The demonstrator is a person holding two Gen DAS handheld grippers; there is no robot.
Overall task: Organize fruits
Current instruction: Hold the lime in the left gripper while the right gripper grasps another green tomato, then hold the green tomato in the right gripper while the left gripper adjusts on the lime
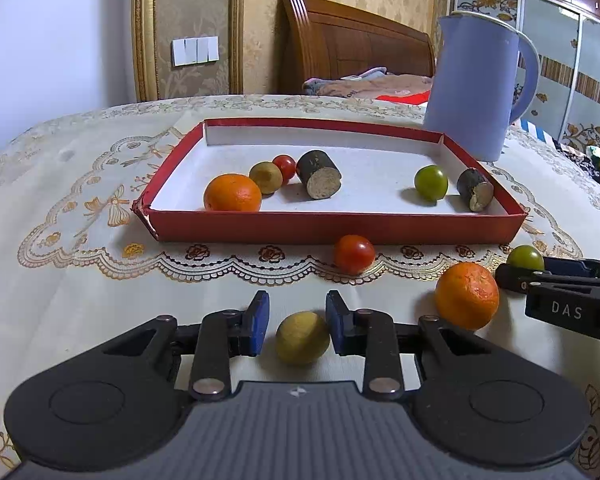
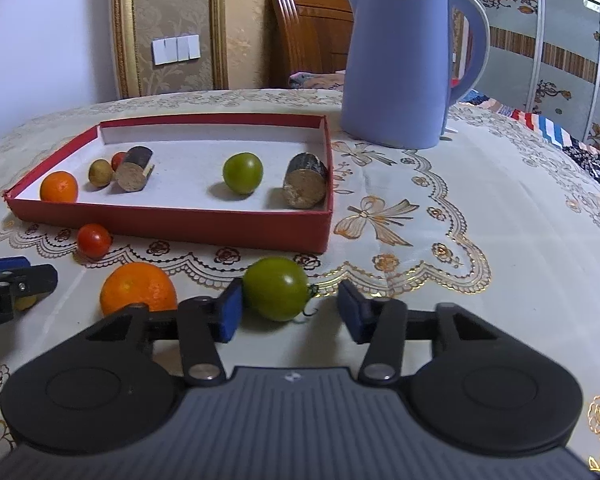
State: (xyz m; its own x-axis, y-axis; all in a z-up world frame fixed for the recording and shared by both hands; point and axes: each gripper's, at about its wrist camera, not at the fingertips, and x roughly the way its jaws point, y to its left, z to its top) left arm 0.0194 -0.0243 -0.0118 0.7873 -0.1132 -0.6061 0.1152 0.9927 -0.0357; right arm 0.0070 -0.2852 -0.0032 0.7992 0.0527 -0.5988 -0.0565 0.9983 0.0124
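— Where is there room to move?

— The red tray (image 2: 180, 228) sits towards the far left of the tabletop (image 2: 480, 200), and the blue kettle (image 2: 396, 64) stands just beyond the tray's far right corner. From the tray's right wall to the tabletop's right edge the cloth is bare. Along the near side, a red tomato (image 2: 94, 240) lies close to the tray's front wall, with an orange (image 2: 138, 288) nearer to us.

— Which way do the fruits point?

— The green tomato (image 2: 276, 289) lies in front of the tray's near right corner, its stem out to the right. The yellow fruit (image 1: 302, 337) is roundish, so I cannot tell an axis.

— And the tongs?

— The right tongs (image 2: 290, 292) stand fairly wide around the green tomato: one blue pad touches it, the other is clear of it on the stem side. The left tongs (image 1: 298, 304) are narrow around the yellow fruit: one pad touches it, while a thin gap shows at the other.
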